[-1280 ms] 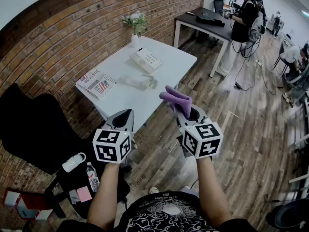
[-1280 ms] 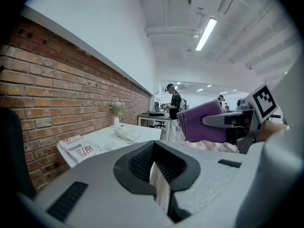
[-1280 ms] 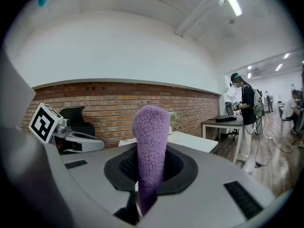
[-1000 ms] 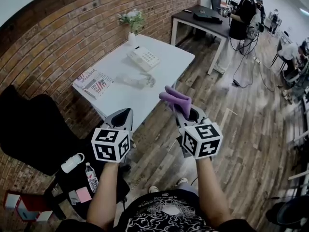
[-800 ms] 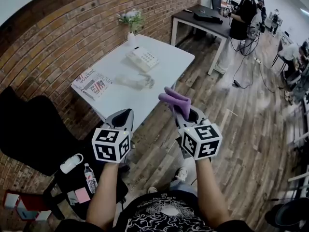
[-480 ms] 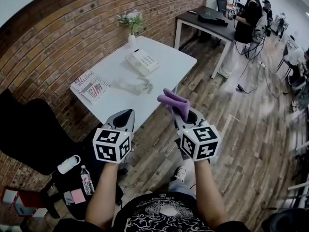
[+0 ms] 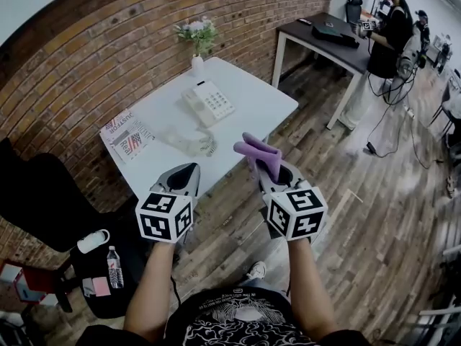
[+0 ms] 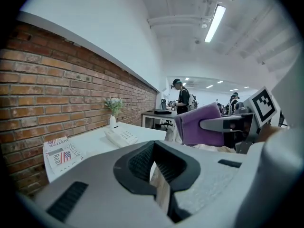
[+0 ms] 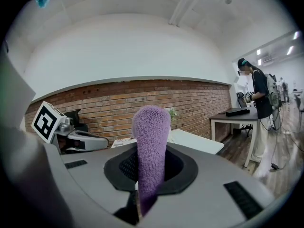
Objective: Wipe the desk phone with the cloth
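Right gripper view: the hand-held gripper's (image 9: 137, 205) pinched cloth (image 9: 151, 141) partly hides the table (image 9: 200, 144).

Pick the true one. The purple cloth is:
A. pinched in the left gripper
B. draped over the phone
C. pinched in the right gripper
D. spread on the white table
C: the cloth stands pinched between the jaws of the right gripper, off the table and clear of the phone.

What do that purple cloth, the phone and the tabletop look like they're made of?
Purple cloth: fuzzy, matte pile, probably microfibre or terry.
Phone: smooth off-white casing, likely plastic.
Tabletop: flat, plain white with a slight sheen; perhaps laminate, but the look leaves it open.
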`<state>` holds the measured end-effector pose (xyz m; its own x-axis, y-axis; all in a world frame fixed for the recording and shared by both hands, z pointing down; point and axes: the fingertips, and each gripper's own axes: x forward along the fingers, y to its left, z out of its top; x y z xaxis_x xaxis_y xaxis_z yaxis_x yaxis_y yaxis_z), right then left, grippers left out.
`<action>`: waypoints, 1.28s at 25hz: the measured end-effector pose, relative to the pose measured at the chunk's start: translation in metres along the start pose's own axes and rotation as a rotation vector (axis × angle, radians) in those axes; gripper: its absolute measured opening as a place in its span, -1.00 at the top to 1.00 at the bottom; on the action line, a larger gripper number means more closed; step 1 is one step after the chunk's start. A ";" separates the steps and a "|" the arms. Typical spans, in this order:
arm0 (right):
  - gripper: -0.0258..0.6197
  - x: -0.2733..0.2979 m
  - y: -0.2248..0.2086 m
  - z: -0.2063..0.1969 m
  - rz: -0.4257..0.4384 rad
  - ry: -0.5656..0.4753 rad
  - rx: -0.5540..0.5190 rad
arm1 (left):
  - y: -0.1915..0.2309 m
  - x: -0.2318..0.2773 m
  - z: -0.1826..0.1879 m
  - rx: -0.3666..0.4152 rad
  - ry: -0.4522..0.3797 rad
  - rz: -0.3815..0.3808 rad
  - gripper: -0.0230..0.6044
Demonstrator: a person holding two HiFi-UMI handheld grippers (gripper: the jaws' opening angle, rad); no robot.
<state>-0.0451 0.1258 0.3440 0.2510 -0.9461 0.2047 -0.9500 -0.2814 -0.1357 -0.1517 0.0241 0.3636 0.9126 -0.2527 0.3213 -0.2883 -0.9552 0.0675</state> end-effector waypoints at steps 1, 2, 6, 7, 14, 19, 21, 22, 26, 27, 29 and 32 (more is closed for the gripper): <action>0.78 0.003 -0.009 0.001 0.010 0.004 0.000 | -0.003 0.008 0.002 -0.001 0.003 0.011 0.91; 0.78 0.006 -0.017 0.002 0.021 0.007 -0.001 | -0.005 0.015 0.003 -0.002 0.006 0.022 0.91; 0.78 0.018 -0.046 0.005 0.062 0.018 -0.005 | -0.011 0.039 0.010 -0.011 0.009 0.067 0.91; 0.78 0.020 -0.052 0.005 0.073 0.020 -0.006 | -0.012 0.043 0.011 -0.015 0.008 0.077 0.91; 0.78 0.032 -0.079 0.005 0.132 0.028 -0.011 | -0.017 0.066 0.014 -0.031 0.014 0.131 0.91; 0.78 0.046 -0.090 0.006 0.157 0.036 -0.019 | -0.012 0.080 0.015 -0.042 0.022 0.146 0.91; 0.78 0.054 -0.093 0.005 0.168 0.044 -0.022 | -0.008 0.087 0.015 -0.046 0.022 0.153 0.91; 0.78 0.058 -0.094 0.005 0.173 0.048 -0.025 | -0.006 0.090 0.015 -0.047 0.022 0.157 0.91; 0.78 0.083 -0.100 0.004 0.195 0.068 -0.043 | 0.010 0.108 0.016 -0.060 0.023 0.172 0.91; 0.78 0.091 -0.102 0.004 0.199 0.072 -0.048 | 0.016 0.114 0.016 -0.065 0.022 0.175 0.91; 0.78 0.108 -0.105 0.006 0.207 0.081 -0.059 | 0.028 0.126 0.018 -0.075 0.018 0.181 0.91; 0.78 0.137 -0.111 0.011 0.218 0.094 -0.073 | 0.048 0.146 0.023 -0.087 0.015 0.189 0.91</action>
<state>0.0971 0.0254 0.3771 0.0232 -0.9633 0.2675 -0.9915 -0.0563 -0.1169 -0.0258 -0.0622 0.3924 0.8357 -0.4233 0.3499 -0.4786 -0.8738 0.0857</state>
